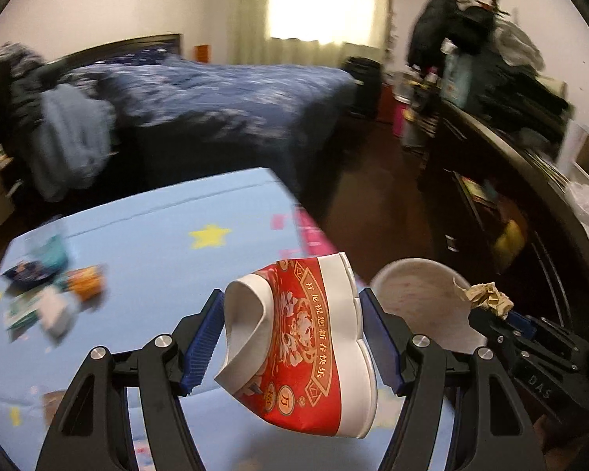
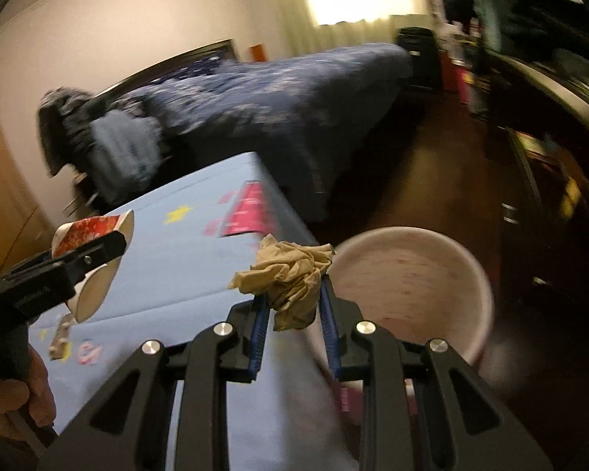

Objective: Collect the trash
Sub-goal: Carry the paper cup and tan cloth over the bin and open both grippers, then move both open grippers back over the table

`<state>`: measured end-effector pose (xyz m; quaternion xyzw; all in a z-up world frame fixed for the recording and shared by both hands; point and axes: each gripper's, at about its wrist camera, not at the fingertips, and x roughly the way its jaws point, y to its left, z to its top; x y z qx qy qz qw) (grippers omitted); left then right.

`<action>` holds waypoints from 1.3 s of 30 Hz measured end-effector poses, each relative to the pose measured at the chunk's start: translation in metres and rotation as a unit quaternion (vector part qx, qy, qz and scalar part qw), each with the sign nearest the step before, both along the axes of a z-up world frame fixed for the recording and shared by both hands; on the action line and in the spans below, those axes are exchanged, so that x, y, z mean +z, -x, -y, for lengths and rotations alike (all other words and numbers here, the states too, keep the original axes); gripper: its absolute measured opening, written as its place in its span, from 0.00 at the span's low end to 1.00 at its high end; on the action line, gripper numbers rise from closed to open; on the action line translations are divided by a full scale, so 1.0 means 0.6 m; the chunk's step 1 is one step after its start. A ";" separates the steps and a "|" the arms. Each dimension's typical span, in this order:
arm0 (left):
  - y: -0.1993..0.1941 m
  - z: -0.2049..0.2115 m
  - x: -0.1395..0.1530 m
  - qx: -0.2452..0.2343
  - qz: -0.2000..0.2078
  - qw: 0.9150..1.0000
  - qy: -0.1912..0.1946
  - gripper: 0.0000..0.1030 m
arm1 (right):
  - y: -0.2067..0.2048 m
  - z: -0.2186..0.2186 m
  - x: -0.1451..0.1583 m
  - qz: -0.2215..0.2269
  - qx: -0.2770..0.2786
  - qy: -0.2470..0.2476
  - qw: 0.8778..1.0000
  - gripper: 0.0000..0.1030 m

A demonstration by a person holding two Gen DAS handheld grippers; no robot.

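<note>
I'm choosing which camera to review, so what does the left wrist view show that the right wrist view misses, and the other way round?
Only the left wrist view shows the scattered wrappers on the blue table and the squashed red paper cup's printed side.

Only the right wrist view shows the whole bin rim and the hand holding the left tongs.

Both show the cup, the crumpled brown paper in the right tongs, the table, the bin and the bed.
</note>
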<state>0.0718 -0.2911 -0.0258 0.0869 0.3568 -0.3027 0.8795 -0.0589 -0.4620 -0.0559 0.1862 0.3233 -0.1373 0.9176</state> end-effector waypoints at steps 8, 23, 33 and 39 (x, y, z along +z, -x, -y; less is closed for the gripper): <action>0.008 0.141 -0.014 -0.081 -0.018 0.997 0.000 0.67 | 0.037 0.102 -0.038 -0.011 -0.068 -0.001 0.998 0.25; -0.011 0.240 -0.049 -0.099 -0.041 0.994 -0.010 0.84 | 0.002 0.154 -0.098 -0.030 -0.083 0.000 0.996 0.40; -0.019 0.169 -0.022 -0.071 -0.038 0.997 0.014 0.88 | -0.007 0.139 -0.087 -0.028 -0.077 0.005 0.997 0.52; -0.014 0.067 -0.003 -0.027 -0.014 0.999 0.013 0.90 | -0.012 0.066 -0.027 0.003 -0.027 0.016 0.999 0.57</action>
